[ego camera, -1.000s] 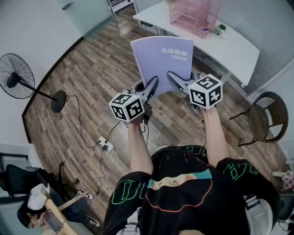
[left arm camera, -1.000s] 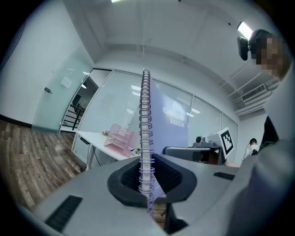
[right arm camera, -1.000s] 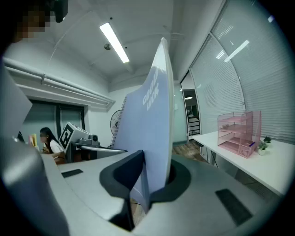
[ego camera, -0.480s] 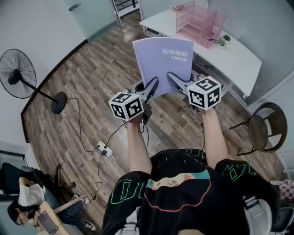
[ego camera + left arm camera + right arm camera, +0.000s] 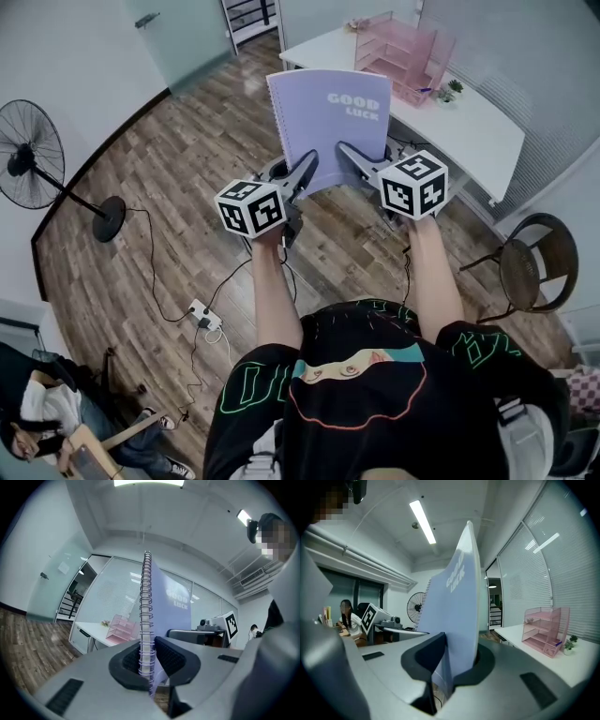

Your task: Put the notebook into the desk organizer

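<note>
The purple spiral notebook point(image 5: 330, 122) is clamped upright by the left gripper point(image 5: 307, 174), at its binding, and the right gripper point(image 5: 350, 156).

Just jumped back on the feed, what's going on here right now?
A person holds a purple spiral-bound notebook upright in the air with both grippers. The left gripper is shut on its spiral side near the bottom, and the right gripper is shut on the opposite edge. The pink mesh desk organizer stands on the white desk ahead, and the notebook is not yet in it.
</note>
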Tool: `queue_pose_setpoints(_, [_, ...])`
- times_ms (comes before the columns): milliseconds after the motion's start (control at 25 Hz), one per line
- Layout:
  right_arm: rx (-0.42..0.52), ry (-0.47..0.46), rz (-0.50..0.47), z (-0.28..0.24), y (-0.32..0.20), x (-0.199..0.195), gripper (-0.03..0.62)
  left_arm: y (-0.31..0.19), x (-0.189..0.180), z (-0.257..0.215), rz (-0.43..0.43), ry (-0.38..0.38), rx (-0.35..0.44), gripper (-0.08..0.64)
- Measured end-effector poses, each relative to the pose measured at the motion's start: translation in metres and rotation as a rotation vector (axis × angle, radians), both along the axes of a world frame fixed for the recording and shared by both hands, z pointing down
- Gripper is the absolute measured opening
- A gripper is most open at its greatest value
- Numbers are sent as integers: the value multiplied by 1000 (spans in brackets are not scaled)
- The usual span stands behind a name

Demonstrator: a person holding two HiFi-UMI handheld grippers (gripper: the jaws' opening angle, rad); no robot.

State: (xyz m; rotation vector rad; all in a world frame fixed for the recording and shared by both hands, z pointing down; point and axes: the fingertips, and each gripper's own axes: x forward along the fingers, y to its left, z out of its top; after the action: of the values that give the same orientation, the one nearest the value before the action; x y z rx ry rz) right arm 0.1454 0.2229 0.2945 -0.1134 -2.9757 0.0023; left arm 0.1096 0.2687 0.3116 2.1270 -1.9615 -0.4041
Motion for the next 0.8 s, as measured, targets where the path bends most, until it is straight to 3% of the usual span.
queue_pose_setpoints(520, [25, 41, 51, 4, -10, -1, 58, -13, -4, 8, 46, 52, 13, 46])
queue_pose_setpoints(800, [-8, 41, 19, 15, -32, -26, 59, -33, -27, 18, 27, 54, -11, 46])
